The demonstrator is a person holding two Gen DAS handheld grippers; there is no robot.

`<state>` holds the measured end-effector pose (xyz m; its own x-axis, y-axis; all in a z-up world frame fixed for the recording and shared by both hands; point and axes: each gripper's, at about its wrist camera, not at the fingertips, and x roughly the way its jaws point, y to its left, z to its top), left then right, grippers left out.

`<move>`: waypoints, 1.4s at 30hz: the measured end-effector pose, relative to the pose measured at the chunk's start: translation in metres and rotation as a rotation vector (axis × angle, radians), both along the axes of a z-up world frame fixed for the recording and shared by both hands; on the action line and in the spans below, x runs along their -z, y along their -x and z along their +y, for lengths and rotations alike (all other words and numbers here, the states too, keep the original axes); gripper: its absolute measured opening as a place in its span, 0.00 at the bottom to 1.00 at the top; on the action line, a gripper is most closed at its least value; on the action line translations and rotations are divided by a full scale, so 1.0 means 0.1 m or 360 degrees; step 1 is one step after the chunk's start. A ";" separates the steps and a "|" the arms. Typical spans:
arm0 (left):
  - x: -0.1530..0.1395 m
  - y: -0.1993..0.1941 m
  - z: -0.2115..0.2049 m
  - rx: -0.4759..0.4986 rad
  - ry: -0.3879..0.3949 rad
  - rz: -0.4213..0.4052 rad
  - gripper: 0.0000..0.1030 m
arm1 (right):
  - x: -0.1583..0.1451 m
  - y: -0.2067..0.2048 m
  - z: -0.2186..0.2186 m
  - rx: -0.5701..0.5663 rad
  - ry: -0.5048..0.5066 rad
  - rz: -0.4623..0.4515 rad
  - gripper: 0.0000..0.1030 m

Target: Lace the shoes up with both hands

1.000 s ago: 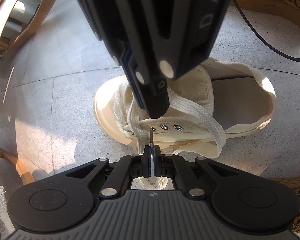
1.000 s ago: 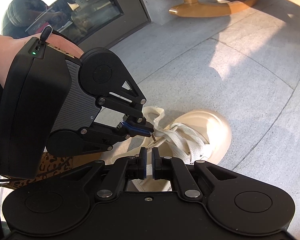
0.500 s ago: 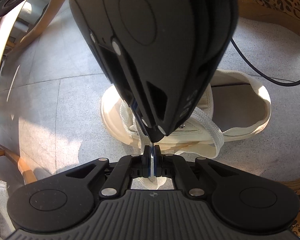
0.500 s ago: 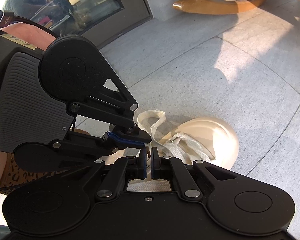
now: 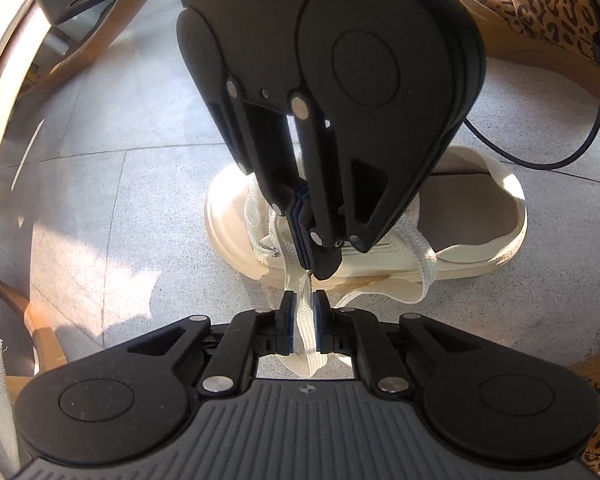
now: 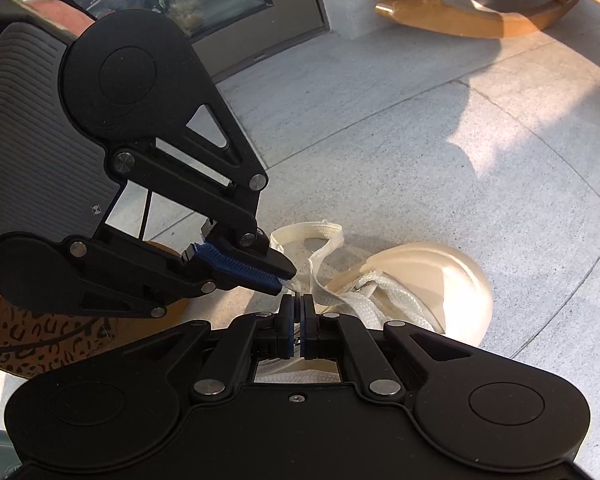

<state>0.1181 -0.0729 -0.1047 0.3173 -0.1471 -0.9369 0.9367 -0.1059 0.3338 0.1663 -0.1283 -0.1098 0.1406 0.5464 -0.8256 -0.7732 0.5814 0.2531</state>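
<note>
A cream canvas shoe (image 5: 472,216) lies on the grey stone floor, its toe (image 6: 440,272) pointing away in the right wrist view. Its flat white lace (image 5: 306,336) runs up from the eyelets. The lace passes between the fingers of my left gripper (image 5: 303,300), whose jaws are opening and whose pads stand clear of it. Just above, my right gripper (image 5: 314,271) comes down from the top and is shut on the lace's tip. In the right wrist view my right gripper (image 6: 298,300) is pinched together, with my left gripper (image 6: 286,279) meeting it from the left. A loose lace loop (image 6: 320,236) lies behind them.
Leopard-print shoes (image 5: 540,12) and a black cable (image 5: 580,140) lie beyond the shoe's heel. Wooden chair legs (image 5: 40,320) stand at the left and a curved wooden base (image 6: 480,12) at the back. A dark glass door (image 6: 228,0) stands behind my left gripper.
My left gripper's jaws have parted and let go of the lace. My right gripper has rolled, come in over the left fingers and closed on the lace's tip.
</note>
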 end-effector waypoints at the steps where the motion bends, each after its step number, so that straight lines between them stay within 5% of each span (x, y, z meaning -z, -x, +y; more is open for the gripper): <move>1: -0.03 0.07 0.08 0.0047 0.0005 0.0012 0.26 | 0.00 0.02 0.00 -0.0023 -0.0003 -0.0010 0.01; 6: -0.06 0.19 0.29 0.0178 0.0066 0.0170 0.25 | -0.03 0.16 0.00 -0.0171 0.0001 -0.0117 0.01; 18: -0.10 -0.08 0.32 0.0049 0.0148 0.0451 0.08 | -0.07 0.35 0.00 -0.0395 0.0025 -0.0308 0.01; 29: -0.18 -0.07 0.34 -0.0075 0.0168 0.0482 0.01 | -0.09 0.38 0.03 -0.0428 0.0051 -0.0338 0.01; 42: -0.09 -0.11 0.24 -0.0240 0.0113 0.0300 0.01 | -0.32 0.37 -0.14 -0.0202 0.0070 -0.0292 0.06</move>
<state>0.1289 -0.0485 -0.0962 0.1610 -0.1788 -0.9706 0.9866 0.0571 0.1532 0.1293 -0.1419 -0.0778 0.2230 0.5333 -0.8160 -0.8716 0.4839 0.0781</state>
